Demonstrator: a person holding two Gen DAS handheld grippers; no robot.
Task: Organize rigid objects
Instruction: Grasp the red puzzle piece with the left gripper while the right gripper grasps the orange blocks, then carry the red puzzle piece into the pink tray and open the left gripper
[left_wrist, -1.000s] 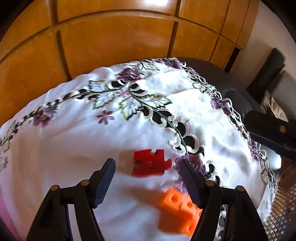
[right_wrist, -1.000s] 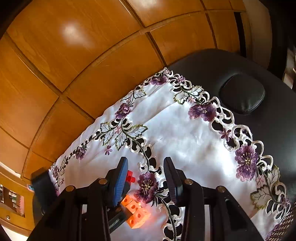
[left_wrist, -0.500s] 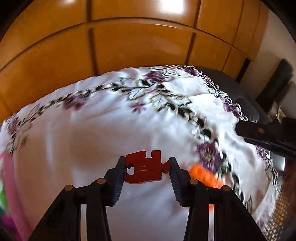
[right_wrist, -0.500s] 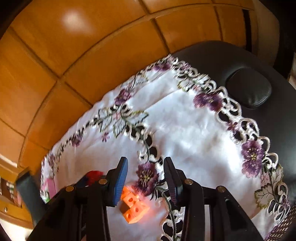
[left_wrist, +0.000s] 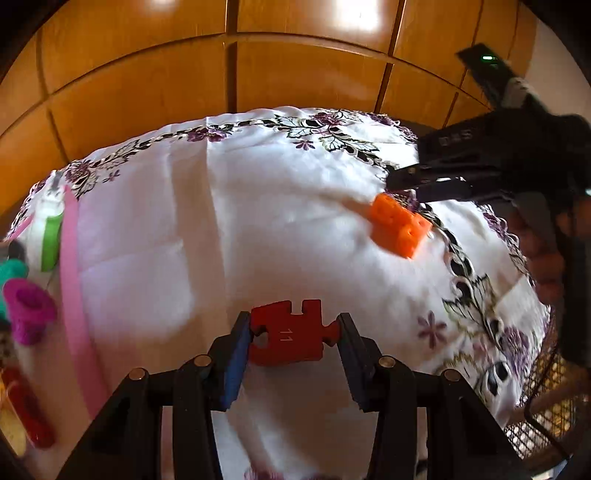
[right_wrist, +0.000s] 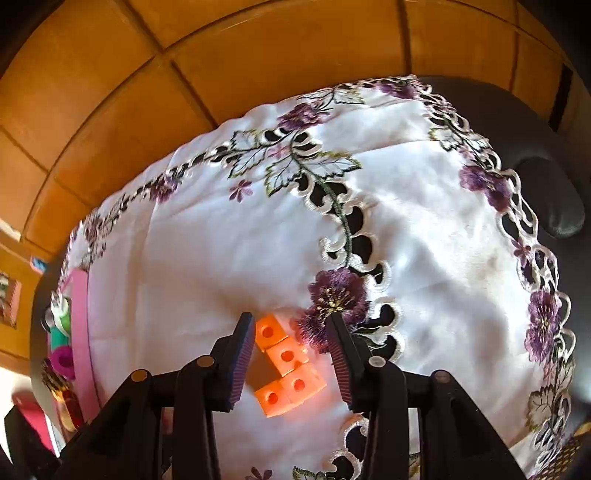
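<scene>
Red puzzle piece (left_wrist: 290, 334): formerly lying loose ahead of parted left tongs (left_wrist: 291, 345), now clamped between them. Orange cube block (right_wrist: 286, 363): straddled by unclenched right tongs (right_wrist: 291, 350), untouched.

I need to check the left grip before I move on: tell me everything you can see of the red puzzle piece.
The red puzzle piece is a flat, rigid-looking jigsaw tile with "11" printed in white on its face. It has a notched tab on its top edge, a knob on its right side and a round socket cut into its left. It sits clamped in the left gripper, pads pressing its left and right edges, face towards the camera, above the white embroidered cloth. Nothing else touches it.
</scene>
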